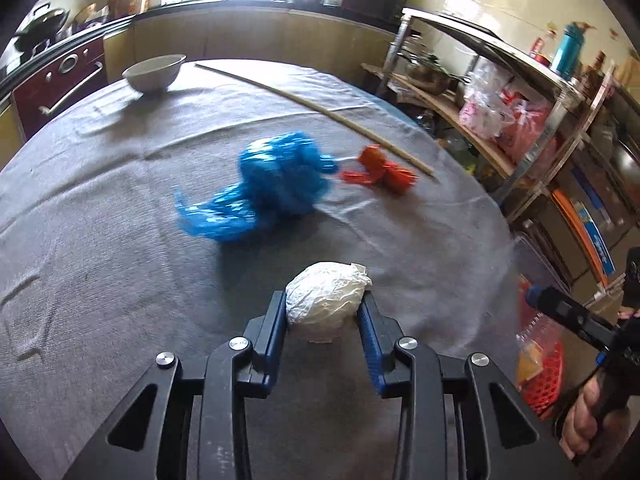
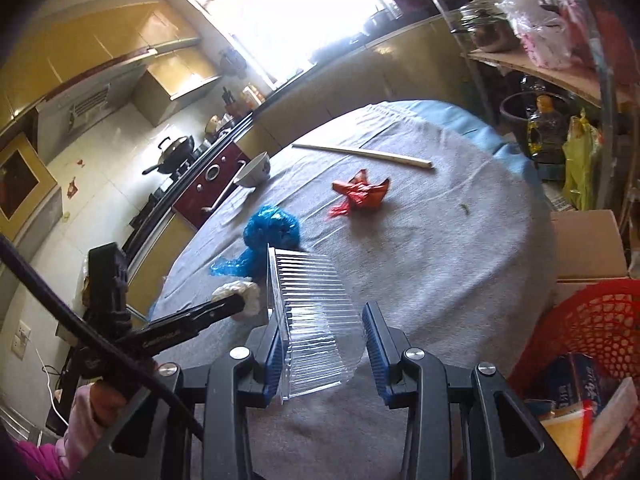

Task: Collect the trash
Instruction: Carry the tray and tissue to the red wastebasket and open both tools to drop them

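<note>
Mid-collection: left gripper (image 1: 324,312) clenched on crumpled white paper ball (image 1: 326,300) near table edge, right gripper (image 2: 324,344) clamping clear ribbed plastic container (image 2: 312,320); next, carry to red mesh basket (image 2: 600,320), right.

grey woven cloth (image 1: 120,208) over the surface, matt and creased; crumpled white paper ball (image 1: 326,300), dull; blue plastic bag (image 1: 272,184), thin, glossy, wrinkled; red wrapper (image 2: 360,194), shiny; clear ribbed plastic container (image 2: 312,320), glossy; glazed ceramic bowl (image 1: 154,72); pale smooth wooden stick (image 1: 312,106); red plastic mesh basket (image 2: 596,320)
</note>
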`<state>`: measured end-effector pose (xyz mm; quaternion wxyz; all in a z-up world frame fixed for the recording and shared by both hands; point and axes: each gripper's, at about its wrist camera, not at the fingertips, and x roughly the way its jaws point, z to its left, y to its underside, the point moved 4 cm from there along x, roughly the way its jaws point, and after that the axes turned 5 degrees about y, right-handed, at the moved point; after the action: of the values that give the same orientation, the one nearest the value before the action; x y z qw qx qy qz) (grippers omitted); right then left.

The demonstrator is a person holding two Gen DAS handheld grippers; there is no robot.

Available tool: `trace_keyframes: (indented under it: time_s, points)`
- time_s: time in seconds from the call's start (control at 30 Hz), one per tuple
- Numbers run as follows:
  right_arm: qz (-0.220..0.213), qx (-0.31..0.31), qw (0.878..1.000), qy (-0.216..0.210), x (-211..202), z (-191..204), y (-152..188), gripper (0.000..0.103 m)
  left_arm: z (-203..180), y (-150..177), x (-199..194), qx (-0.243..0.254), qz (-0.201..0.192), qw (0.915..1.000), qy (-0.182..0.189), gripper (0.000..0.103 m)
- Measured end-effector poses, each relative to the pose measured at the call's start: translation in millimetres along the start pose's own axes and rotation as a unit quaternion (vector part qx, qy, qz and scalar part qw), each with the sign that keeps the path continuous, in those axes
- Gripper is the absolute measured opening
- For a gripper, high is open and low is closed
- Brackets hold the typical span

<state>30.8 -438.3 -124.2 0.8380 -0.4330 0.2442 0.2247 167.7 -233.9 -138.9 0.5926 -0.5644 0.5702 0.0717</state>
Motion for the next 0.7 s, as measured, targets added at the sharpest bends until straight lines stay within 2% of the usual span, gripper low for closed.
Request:
trace_keyframes:
  time_s: [0.37, 0.7]
  points:
    - [-0.04, 0.04, 0.998, 0.031, -54, -49, 4, 0.04, -91, 10, -9, 0.085, 0.009, 0.9956, 0.038, 0.037]
    - [-0.077, 0.084, 0.991, 0.077, -116, -109, 21, 0.04, -178, 37, 0, 0.163, 0.037, 0.9835, 0.068, 0.037]
